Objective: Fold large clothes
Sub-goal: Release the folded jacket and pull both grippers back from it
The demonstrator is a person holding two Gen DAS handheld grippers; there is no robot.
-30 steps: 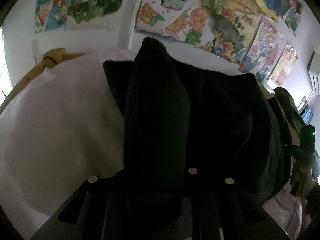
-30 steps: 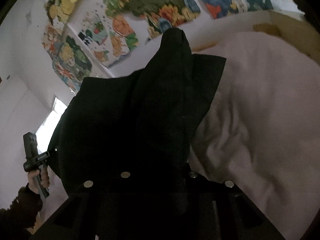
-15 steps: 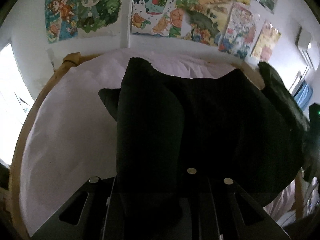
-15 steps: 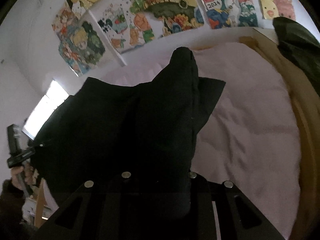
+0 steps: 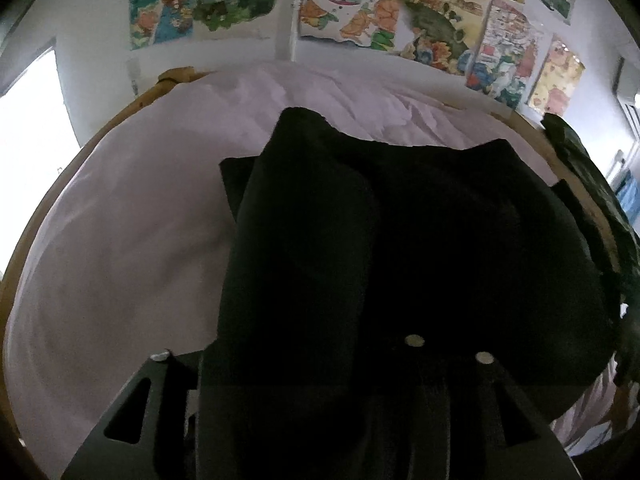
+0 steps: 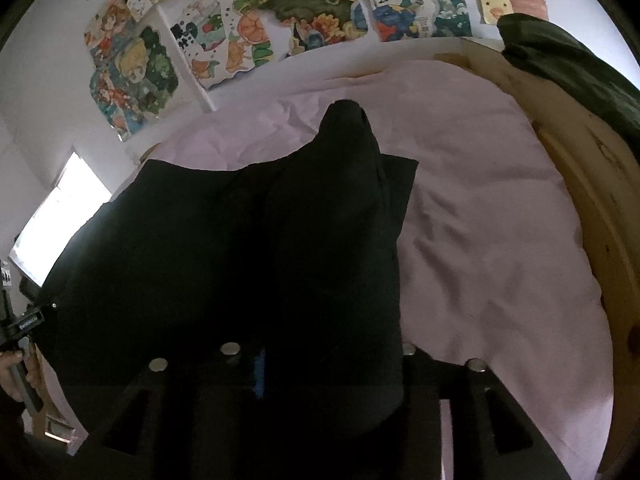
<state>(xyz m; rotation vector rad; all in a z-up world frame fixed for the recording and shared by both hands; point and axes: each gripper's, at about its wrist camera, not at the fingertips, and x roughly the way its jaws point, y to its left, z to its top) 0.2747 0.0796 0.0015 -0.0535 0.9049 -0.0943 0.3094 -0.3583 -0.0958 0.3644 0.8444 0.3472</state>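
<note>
**Black garment draped over both grippers above the bed**

The left gripper (image 5: pixel 304 320) and the right gripper (image 6: pixel 320 320) are each buried under the black garment (image 5: pixel 440 240), which hangs over their fingers – both sets of jaws are opening, cloth lying between them, though whether the pads still press it cannot be told. The garment spans the two grippers above the pink bedsheet (image 5: pixel 120 260) – a wooden bed frame (image 6: pixel 592 208) rims it. Colourful posters (image 5: pixel 360 8) cover the wall beyond.
</note>
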